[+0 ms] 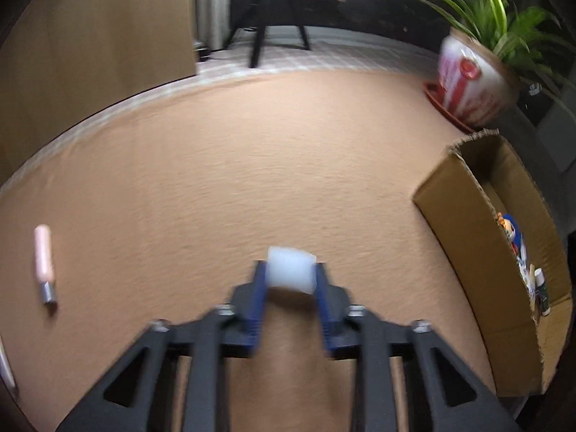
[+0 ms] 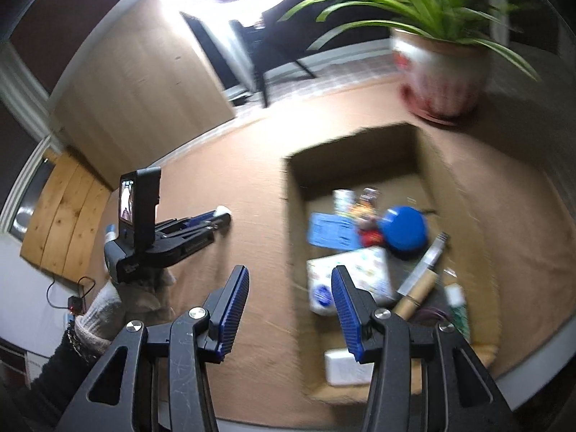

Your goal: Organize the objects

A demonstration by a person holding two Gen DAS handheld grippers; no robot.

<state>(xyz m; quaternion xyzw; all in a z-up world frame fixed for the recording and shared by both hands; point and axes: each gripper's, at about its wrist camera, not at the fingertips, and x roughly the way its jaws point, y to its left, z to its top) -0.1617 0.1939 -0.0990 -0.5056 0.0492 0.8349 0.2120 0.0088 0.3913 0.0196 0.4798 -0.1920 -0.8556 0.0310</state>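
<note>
In the left wrist view a small white translucent block (image 1: pixel 291 270) sits between the blue fingers of my left gripper (image 1: pixel 290 276), which is shut on it just above the tan mat (image 1: pixel 252 165). The right wrist view shows that same gripper (image 2: pixel 219 217) with the block (image 2: pixel 223 210) at its tip, carried by a gloved hand (image 2: pixel 108 306). My right gripper (image 2: pixel 289 273) stands open and holds nothing, over the near left wall of an open cardboard box (image 2: pixel 360 144). A pink-handled tool (image 1: pixel 43 262) lies on the mat at far left.
The box (image 1: pixel 464 248) holds several things, among them a blue round lid (image 2: pixel 403 228), a knife with a wooden handle (image 2: pixel 421 280) and a white packet (image 2: pixel 360 277). A potted plant (image 1: pixel 471 82) stands behind the box. A tripod (image 1: pixel 273 18) stands beyond the mat.
</note>
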